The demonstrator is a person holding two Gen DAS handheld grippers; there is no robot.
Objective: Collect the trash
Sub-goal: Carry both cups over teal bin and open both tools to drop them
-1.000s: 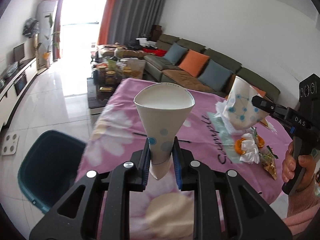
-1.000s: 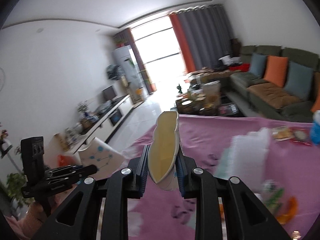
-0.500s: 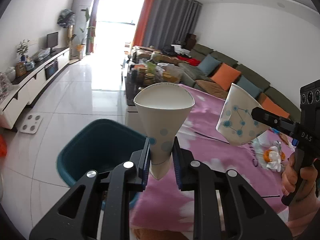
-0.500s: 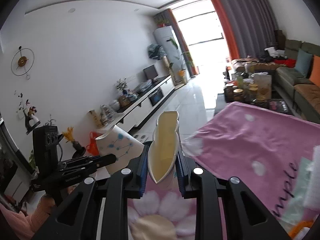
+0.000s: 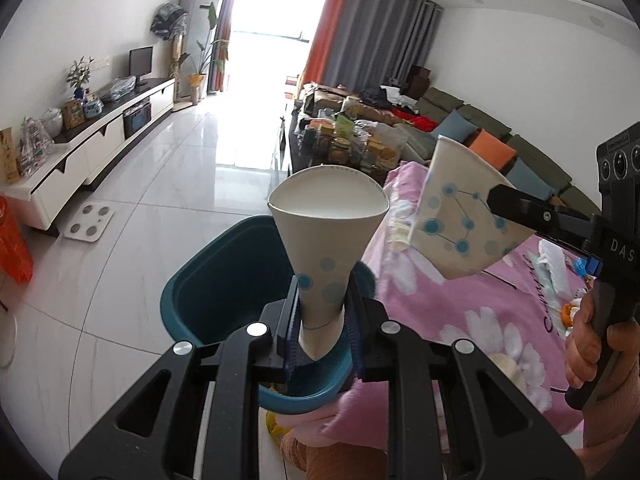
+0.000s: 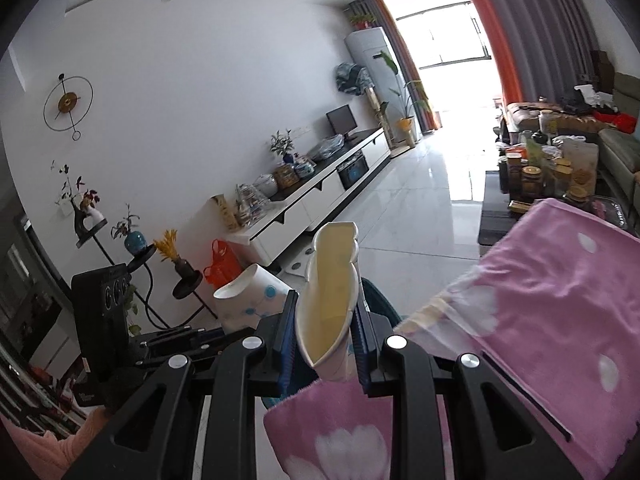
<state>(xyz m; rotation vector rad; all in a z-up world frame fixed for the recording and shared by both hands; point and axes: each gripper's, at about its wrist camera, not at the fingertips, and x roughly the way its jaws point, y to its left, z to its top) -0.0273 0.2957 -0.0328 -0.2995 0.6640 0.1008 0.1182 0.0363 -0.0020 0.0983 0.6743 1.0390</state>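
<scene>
My left gripper (image 5: 320, 330) is shut on a crushed white paper cup with blue dots (image 5: 326, 240), held upright above the teal trash bin (image 5: 224, 292) beside the table. My right gripper (image 6: 325, 340) is shut on a second flattened paper cup (image 6: 330, 292). In the left wrist view that cup (image 5: 460, 220) hangs to the right over the pink tablecloth (image 5: 460, 304). In the right wrist view the left gripper's cup (image 6: 250, 296) is at the left, and only a sliver of the bin (image 6: 380, 304) shows behind the fingers.
More litter (image 5: 560, 276) lies on the flowered tablecloth at the right: tissues, orange peel, wrappers. A crowded coffee table (image 5: 348, 140) and sofa (image 5: 480, 136) stand beyond. A white scale (image 5: 88, 222) lies on the tiled floor; a TV cabinet (image 5: 92, 144) lines the left wall.
Both grippers have swung left from over the table toward the bin, still holding their cups. The bin is now directly under the left gripper.
</scene>
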